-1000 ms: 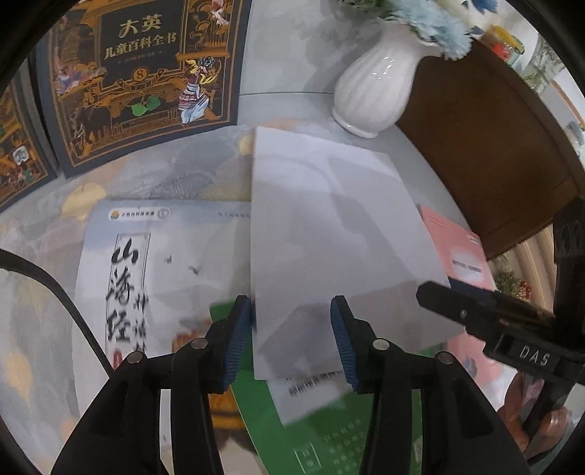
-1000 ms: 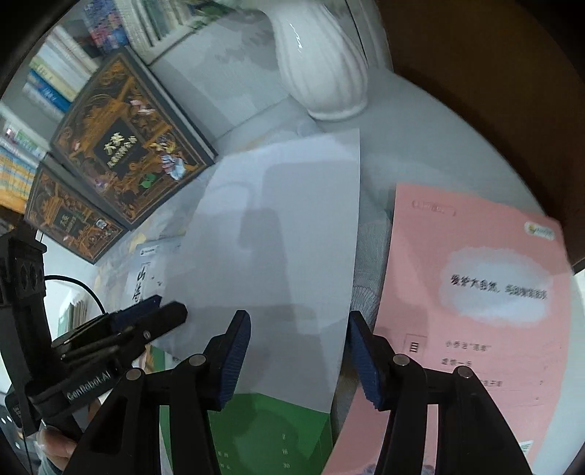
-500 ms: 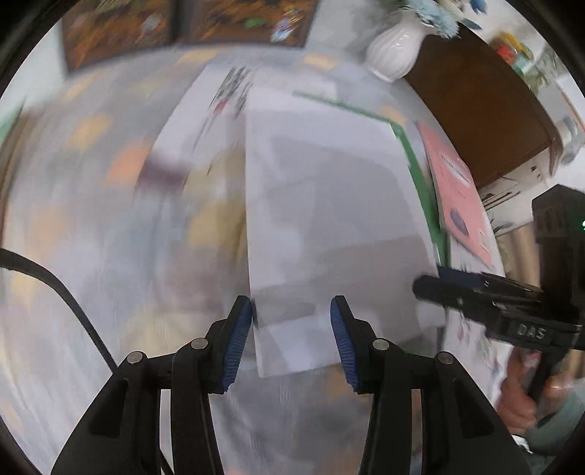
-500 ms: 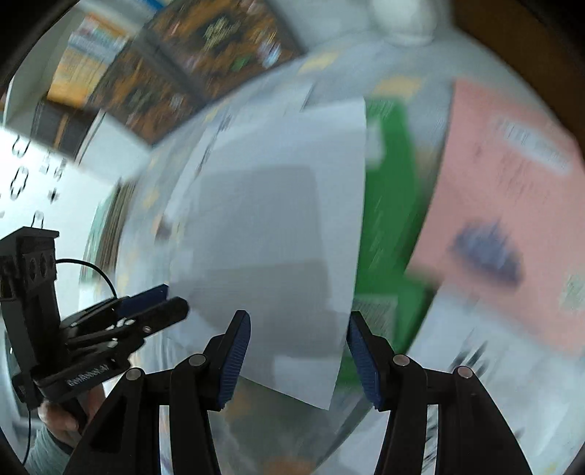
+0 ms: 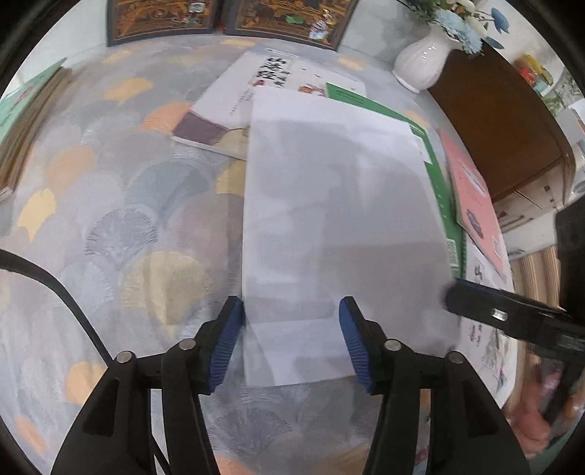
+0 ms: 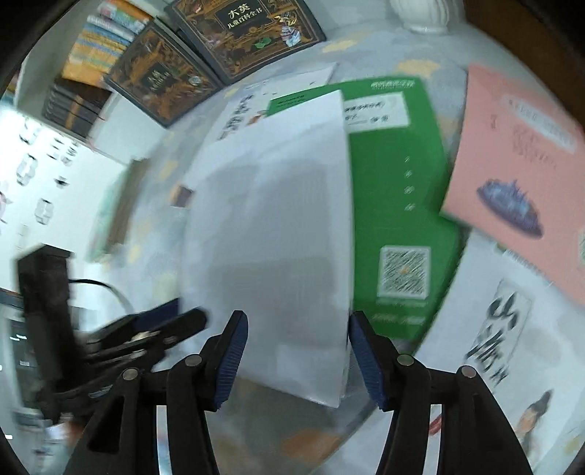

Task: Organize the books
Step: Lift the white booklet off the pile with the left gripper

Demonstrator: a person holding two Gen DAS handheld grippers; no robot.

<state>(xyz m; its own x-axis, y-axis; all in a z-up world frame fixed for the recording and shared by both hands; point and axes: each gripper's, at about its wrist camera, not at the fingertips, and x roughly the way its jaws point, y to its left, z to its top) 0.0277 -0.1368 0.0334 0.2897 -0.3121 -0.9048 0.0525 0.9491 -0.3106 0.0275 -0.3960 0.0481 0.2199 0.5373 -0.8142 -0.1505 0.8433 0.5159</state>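
A cloth point(image 5: 120, 190) patterned with fans covers the table, dark ornate books point(image 5: 289, 16) are propped along the far edge, and a white vase point(image 5: 420, 64) stands at the far right by a brown cabinet point(image 5: 504, 120). On the left, the left gripper point(image 5: 291, 339) is seen with its jaws opening, the near edge of the white book point(image 5: 340, 219) lying between the blue pads point(image 5: 226, 343) but no longer pinched, as far as can be judged. That white book is laid slanting over a green book point(image 5: 435, 171), with a grey-white book point(image 5: 234, 106) beneath to the left and a pink book point(image 5: 475, 197) to the right. Further right, the right gripper point(image 6: 297, 354) is likewise opening, the white book's point(image 6: 278, 226) near corner framed between its pads and apparently free. The risks are judged as these: a release with the book askew would leave the stack crooked; the near edge seems to overhang the lower books, so a tip or slide toward the person is possible; and a pad dragged back across the cover could pull the book off the green book point(image 6: 398, 190) or nudge the pink book point(image 6: 519, 164) out of line.
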